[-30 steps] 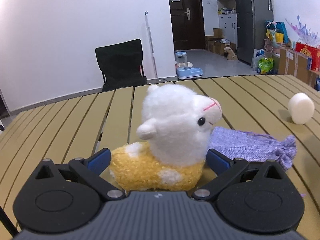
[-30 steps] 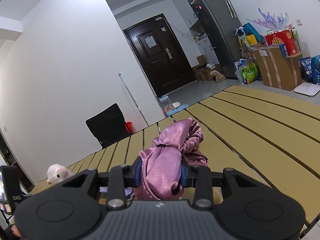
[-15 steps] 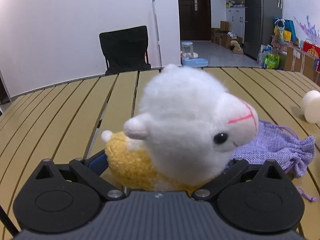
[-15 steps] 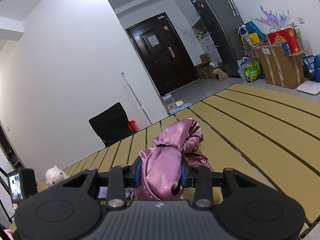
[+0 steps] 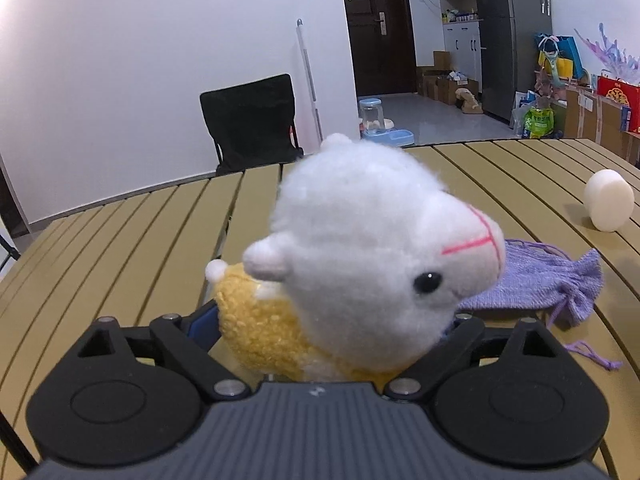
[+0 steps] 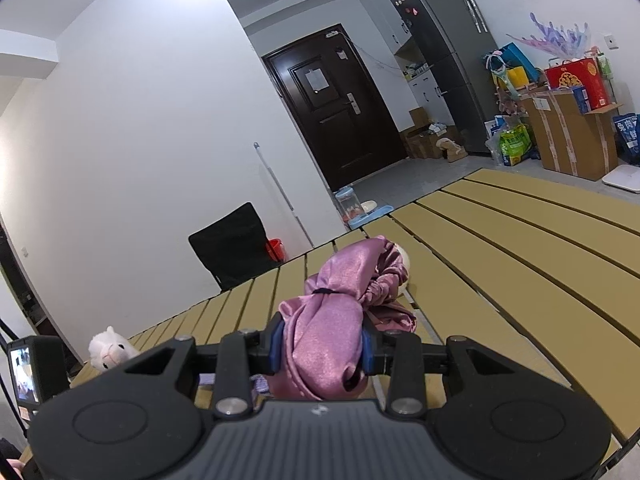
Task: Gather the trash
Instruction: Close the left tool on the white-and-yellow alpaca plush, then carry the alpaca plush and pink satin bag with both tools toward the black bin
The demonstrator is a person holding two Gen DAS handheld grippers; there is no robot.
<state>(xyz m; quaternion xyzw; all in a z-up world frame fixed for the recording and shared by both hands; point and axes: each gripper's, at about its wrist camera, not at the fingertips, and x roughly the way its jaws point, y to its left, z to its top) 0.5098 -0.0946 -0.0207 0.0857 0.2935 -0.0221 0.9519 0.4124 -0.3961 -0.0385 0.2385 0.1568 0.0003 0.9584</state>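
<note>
The plush alpaca point(image 5: 360, 264) sits on the slatted table point(image 5: 120, 248) between the left gripper point(image 5: 326, 326), whose wide jaws have just been closing around it. The right gripper point(image 6: 320, 346) is clamped on a pink satin pouch point(image 6: 332, 328) ahead of it.

A plush alpaca point(image 5: 360, 264) with a fluffy white head, black bead eye, pink stitched muzzle and curly yellow body sits upright between the left gripper's fingers point(image 5: 204, 322), head turned right. A lilac knitted drawstring pouch point(image 5: 540, 284) lies flat just beyond the right-hand finger. A shiny pink satin pouch point(image 6: 324, 336), gathered at the neck, is pinched between the right gripper's fingers point(image 6: 275, 346)
</note>
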